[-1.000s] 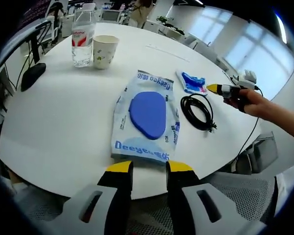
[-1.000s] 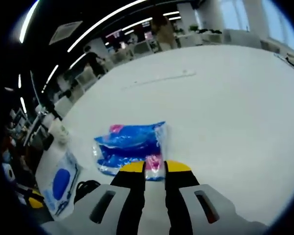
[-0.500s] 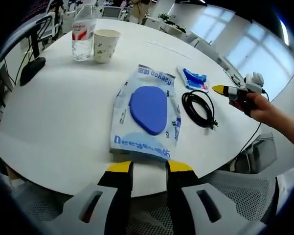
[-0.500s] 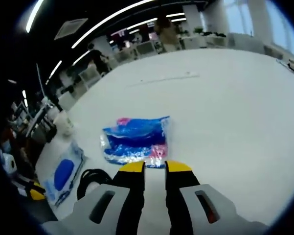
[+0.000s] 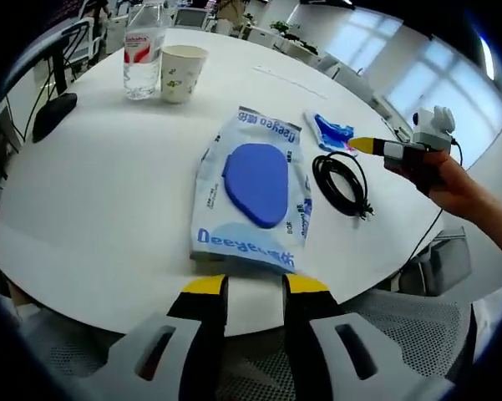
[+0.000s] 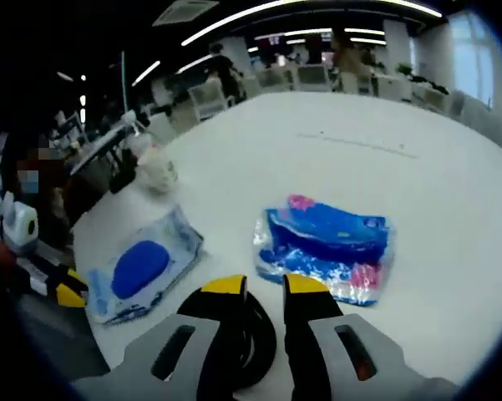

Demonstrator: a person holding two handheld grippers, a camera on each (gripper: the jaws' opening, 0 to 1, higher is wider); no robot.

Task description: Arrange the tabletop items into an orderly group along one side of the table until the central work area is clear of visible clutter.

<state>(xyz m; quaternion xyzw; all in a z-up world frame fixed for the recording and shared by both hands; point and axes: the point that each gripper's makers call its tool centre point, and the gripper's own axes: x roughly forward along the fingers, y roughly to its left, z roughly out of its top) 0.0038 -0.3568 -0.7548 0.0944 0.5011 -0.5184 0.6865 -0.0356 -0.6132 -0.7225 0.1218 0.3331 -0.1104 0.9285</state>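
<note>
Right gripper view: right gripper [image 6: 255, 286], jaws slightly apart and empty, hovers over black cable coil [image 6: 255, 342] beside blue snack packet [image 6: 326, 249]; pinch the whole loop, not one strand

- Wet-wipes pack [image 5: 254, 192]: pale blue and white, dark blue oval lid, blue lettering
- Small packet [image 6: 324, 248]: clear film, bright blue with pink patches
- Cable coil [image 5: 339, 189]: black
- Paper cup [image 5: 182, 73]: cream, small green motifs
- Water bottle [image 5: 142, 60]: clear, red-and-white label
- Table [image 5: 109, 184]: plain white
- Gripper jaws: black, yellow tips
</note>
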